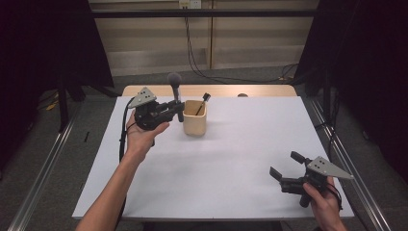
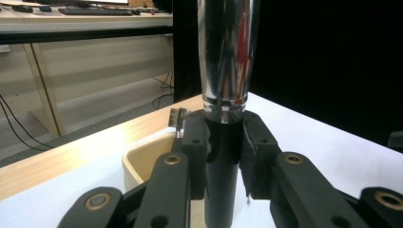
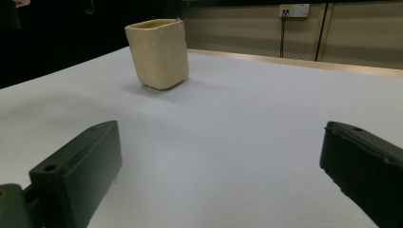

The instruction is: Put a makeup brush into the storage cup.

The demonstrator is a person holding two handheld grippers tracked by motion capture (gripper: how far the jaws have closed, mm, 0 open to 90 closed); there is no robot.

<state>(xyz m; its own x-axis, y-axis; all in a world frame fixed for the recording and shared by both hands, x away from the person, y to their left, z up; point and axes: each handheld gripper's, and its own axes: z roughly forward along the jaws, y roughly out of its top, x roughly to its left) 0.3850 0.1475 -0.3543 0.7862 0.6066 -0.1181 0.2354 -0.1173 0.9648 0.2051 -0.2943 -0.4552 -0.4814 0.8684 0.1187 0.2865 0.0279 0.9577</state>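
Your left tongs (image 1: 179, 109) are pinching the makeup brush (image 1: 176, 94) by its black handle: in the left gripper view both pads press against the handle (image 2: 221, 161) just below the chrome ferrule (image 2: 227, 52), and the brush stands upright between them. From the high view the brush sits with its dark fluffy head up, just to the left of the cream cup (image 1: 195, 118) and close beside its rim; whether the handle's lower end touches the cup you cannot tell. The cup stands on the white table (image 1: 231, 159) toward the far side, with 1 smaller dark brush (image 1: 202, 103) leaning inside it.

Your right tongs (image 1: 285, 166) are spread wide with nothing between them, hovering low over the table near its right front corner, well apart from the cup
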